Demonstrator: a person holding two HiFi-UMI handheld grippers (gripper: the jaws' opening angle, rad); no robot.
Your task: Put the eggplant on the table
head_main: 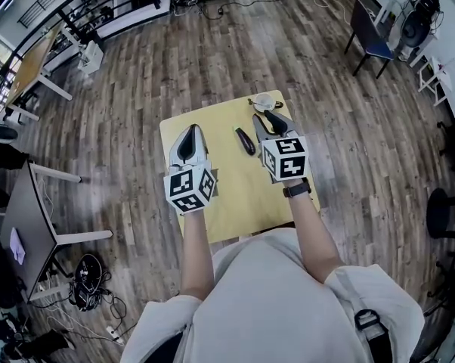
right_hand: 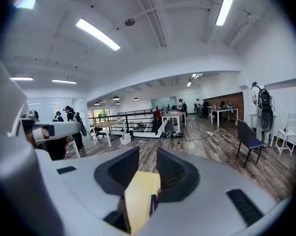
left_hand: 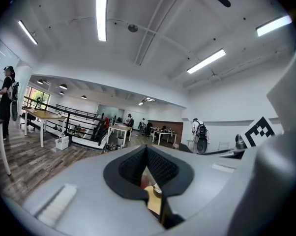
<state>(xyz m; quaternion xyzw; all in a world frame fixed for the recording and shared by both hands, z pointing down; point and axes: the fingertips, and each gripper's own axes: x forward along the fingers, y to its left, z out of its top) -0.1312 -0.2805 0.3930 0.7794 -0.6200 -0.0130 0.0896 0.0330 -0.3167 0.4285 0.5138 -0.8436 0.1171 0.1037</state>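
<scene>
Dark eggplant (head_main: 245, 141) lies lengthwise on the worktop (head_main: 235, 195) — beside the empty, part-open right hand-held gripper (head_main: 267, 119), farther from the closed left hand-held gripper (head_main: 190, 131).

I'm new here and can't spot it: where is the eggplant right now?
In the head view the eggplant lies on the yellow table, between the left gripper and the right gripper, nearer the right one.

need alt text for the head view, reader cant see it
Seen from above, a person holds the left gripper and right gripper over a small yellow table; a dark eggplant lies on it between them, nearer the right one. A small white dish sits at the table's far edge, wooden floor all around.
</scene>
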